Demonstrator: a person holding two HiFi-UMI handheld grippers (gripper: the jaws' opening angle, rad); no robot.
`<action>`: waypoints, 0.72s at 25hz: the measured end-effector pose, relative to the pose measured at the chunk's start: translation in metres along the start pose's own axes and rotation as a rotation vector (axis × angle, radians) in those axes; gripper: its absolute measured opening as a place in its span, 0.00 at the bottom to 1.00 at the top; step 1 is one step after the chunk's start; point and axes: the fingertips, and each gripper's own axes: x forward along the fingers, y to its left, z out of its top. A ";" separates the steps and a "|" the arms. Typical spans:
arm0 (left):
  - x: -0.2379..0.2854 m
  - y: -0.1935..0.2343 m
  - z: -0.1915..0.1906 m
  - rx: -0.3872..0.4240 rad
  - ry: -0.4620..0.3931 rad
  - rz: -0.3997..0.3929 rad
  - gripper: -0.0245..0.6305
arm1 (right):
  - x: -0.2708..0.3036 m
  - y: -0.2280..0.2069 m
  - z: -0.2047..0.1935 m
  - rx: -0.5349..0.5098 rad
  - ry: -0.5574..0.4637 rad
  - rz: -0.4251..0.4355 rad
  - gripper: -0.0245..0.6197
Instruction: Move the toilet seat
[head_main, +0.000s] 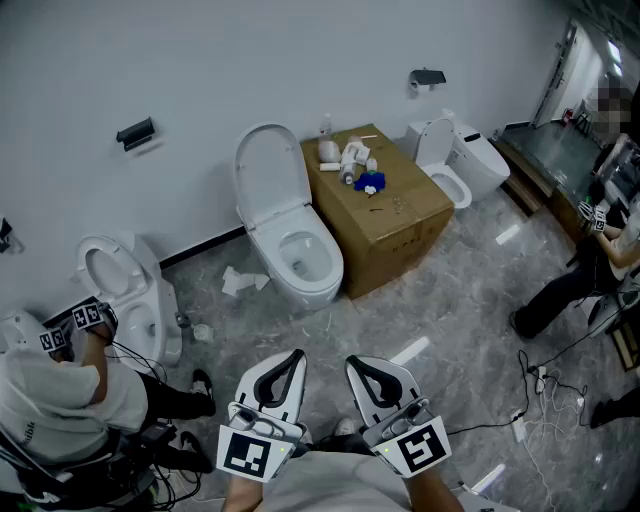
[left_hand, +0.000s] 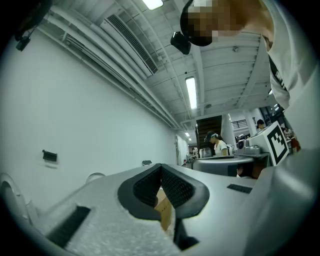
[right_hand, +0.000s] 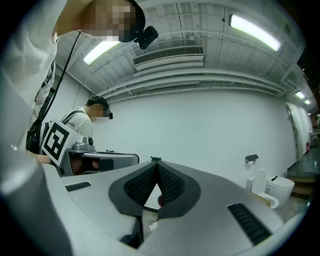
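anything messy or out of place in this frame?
Yes. Crumpled white paper lies loose on the floor just left of the middle toilet. The cardboard box right beside that toilet carries an untidy cluster of white bottles, some lying on their sides, plus a small blue item.

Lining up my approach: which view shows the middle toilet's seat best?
Head view: the middle toilet, lid raised, beside the cardboard box. Left gripper view shows at most a white sliver above its jaw; right gripper view doesn't show it.
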 end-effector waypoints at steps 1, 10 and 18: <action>0.002 -0.002 0.000 -0.001 0.000 0.004 0.05 | -0.001 -0.003 0.001 0.002 -0.002 0.005 0.06; 0.022 -0.021 -0.005 0.008 0.025 0.039 0.05 | -0.019 -0.032 -0.005 0.016 -0.005 0.024 0.06; 0.032 -0.037 0.002 0.033 0.007 0.080 0.05 | -0.033 -0.059 0.002 0.079 -0.031 0.047 0.06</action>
